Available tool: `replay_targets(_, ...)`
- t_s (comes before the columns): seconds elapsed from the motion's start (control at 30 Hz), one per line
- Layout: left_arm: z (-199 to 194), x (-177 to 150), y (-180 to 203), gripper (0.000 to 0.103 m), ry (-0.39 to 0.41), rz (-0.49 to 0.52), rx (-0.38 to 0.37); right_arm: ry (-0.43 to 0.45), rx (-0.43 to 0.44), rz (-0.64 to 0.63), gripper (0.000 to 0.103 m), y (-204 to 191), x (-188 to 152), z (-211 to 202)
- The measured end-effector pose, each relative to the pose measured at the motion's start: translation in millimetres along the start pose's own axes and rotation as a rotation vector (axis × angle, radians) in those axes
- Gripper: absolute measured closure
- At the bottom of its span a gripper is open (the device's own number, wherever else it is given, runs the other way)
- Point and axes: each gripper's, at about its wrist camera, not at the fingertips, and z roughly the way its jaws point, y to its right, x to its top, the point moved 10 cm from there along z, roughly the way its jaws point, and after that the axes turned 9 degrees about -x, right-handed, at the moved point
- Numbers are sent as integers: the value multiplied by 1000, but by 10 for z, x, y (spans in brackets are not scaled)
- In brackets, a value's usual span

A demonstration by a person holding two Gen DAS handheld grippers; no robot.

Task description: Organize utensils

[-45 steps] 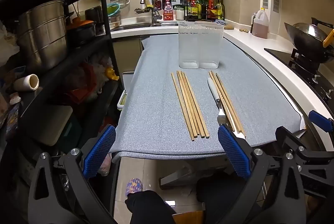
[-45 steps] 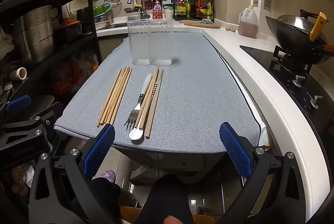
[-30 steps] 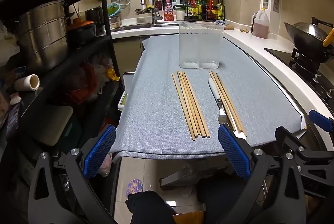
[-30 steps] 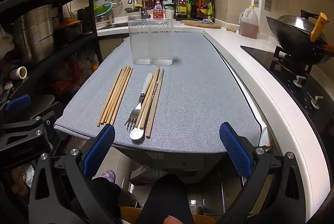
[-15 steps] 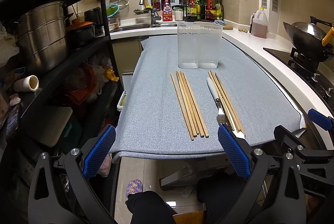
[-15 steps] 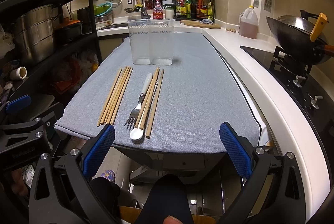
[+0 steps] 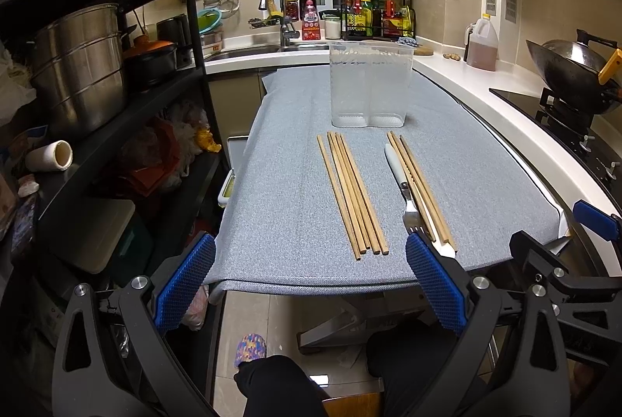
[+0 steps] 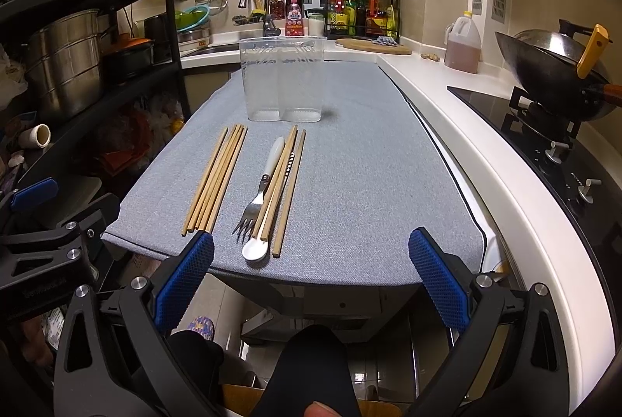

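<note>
On the grey mat (image 7: 295, 184) (image 8: 369, 184) lie a bundle of several wooden chopsticks (image 7: 350, 191) (image 8: 215, 176), and to its right a fork with a white handle (image 7: 404, 184) (image 8: 262, 184), a white spoon (image 8: 256, 250) and more chopsticks (image 7: 420, 180) (image 8: 289, 191). A clear two-compartment holder (image 7: 369, 86) (image 8: 282, 79) stands empty behind them. My left gripper (image 7: 311, 281) hangs open off the mat's near edge, left of the fork. My right gripper (image 8: 311, 277) is open too, near the edge, right of the spoon.
A black shelf rack with steel pots (image 7: 77, 67) stands to the left. The white counter (image 8: 486, 152) carries a stove with a wok (image 8: 552, 67) on the right. The sink and a bottle rack (image 7: 373, 13) are at the back. The person's knees show below the table.
</note>
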Motion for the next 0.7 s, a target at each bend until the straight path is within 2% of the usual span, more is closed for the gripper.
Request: replay_targets(0.7, 1, 8, 9, 8, 2, 1, 2, 5, -1, -7, 5, -2, 1, -25)
